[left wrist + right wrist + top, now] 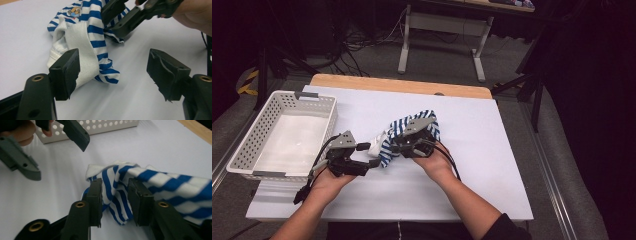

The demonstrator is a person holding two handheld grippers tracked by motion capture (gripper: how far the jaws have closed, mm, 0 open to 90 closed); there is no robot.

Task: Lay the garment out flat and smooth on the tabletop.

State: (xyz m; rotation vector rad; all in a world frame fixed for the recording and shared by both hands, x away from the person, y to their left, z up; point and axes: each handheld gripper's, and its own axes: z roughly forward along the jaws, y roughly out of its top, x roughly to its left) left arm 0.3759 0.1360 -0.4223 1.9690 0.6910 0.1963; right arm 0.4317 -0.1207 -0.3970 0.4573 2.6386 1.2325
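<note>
The right hand-held gripper (114, 202) has its jaws a little apart with a fold of the striped cloth (160, 187) between them; the pads stand on either side of the fold and do not clearly press it, so the grip looks slack. In the high view this right hand-held gripper (398, 145) sits over the cloth (388, 145) near the middle of the worktop (492, 150), the person's right hand (437, 162) behind it.

The left hand-held gripper (113, 72) is open wide. Its left jaw lies against the white ribbed edge of the cloth (85, 47), while the other jaw stands well clear over bare worktop (130, 100). In the high view the left hand-held gripper (369, 155) is just left of the cloth, held by the left hand (324, 182).

The cloth is blue and white striped, bunched and partly lifted off the white worktop, with a small cartoon print near its top in the left gripper view. It lies between the two hand-held grippers.

A white perforated basket (249, 145) stands at the worktop's left edge, well apart from the cloth.
</note>
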